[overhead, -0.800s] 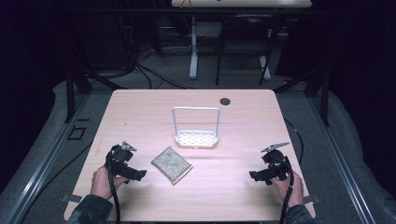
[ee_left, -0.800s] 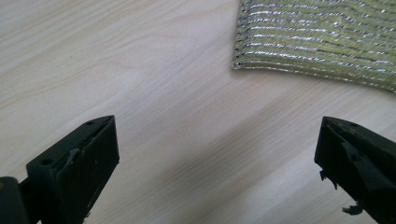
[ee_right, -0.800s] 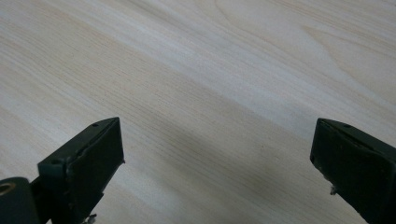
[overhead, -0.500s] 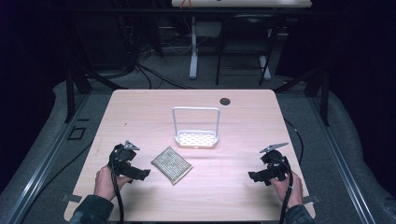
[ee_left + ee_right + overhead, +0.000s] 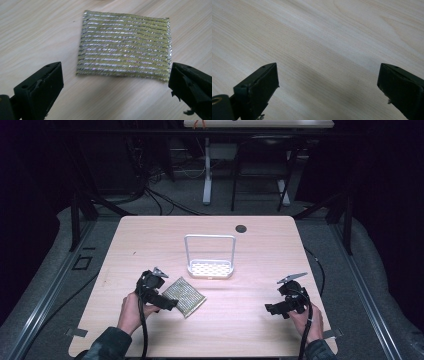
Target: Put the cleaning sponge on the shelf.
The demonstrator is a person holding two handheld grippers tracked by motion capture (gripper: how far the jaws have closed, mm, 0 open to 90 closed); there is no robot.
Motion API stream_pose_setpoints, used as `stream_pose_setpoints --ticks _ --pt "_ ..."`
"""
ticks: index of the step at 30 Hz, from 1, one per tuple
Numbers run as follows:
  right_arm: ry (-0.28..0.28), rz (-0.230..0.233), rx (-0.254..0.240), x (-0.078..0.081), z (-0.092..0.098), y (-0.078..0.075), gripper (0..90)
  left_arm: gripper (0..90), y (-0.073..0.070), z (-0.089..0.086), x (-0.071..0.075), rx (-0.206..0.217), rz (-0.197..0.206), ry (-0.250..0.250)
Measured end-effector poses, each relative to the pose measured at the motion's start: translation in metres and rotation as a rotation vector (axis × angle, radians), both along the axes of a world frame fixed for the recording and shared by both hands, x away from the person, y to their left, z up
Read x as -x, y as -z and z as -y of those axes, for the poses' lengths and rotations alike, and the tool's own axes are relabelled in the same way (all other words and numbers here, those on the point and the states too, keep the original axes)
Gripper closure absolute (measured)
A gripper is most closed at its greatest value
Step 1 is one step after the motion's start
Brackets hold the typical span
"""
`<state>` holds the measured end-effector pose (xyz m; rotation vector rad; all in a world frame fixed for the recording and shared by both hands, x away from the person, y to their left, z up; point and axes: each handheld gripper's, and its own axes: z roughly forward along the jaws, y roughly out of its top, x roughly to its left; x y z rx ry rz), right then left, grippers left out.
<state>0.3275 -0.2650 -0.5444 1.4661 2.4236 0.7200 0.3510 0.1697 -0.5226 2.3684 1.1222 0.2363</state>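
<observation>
Flat rectangular scouring pad of yellow-green weave w/ silver metallic threads (image 5: 125,46) lies flat on the pale wood-grain table (image 5: 150,240), left of centre, near the front; largest to smallest: table, then the white wire-framed rack w/ perforated base (image 5: 210,256) standing just behind the pad, apart from it; then pad; then grippers. Left gripper (image 5: 169,302) sits at pad's near-left edge, jaws spread wide, straddling pad's width, nothing held; right gripper (image 5: 270,309) well apart over bare wood at right, jaws also wide, empty. Step, I'd judge: approach for pickup, not yet gripped. Next move prob. calls for lowering left jaws onto pad's near edge, then closing; pad is thin & flat, so an edge pinch is needed.
</observation>
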Motion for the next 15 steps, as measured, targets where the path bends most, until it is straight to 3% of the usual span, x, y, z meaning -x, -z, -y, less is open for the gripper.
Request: stream_pose_setpoints --ticks 5,15 --pt "0.0 0.0 0.004 0.0 0.0 -0.001 3.2 0.0 0.009 0.024 -0.007 -0.029 -0.012 0.04" --pt "-0.001 0.0 0.002 0.001 0.001 -0.001 3.4 0.0 0.021 0.038 -0.017 -0.054 -0.045 0.055"
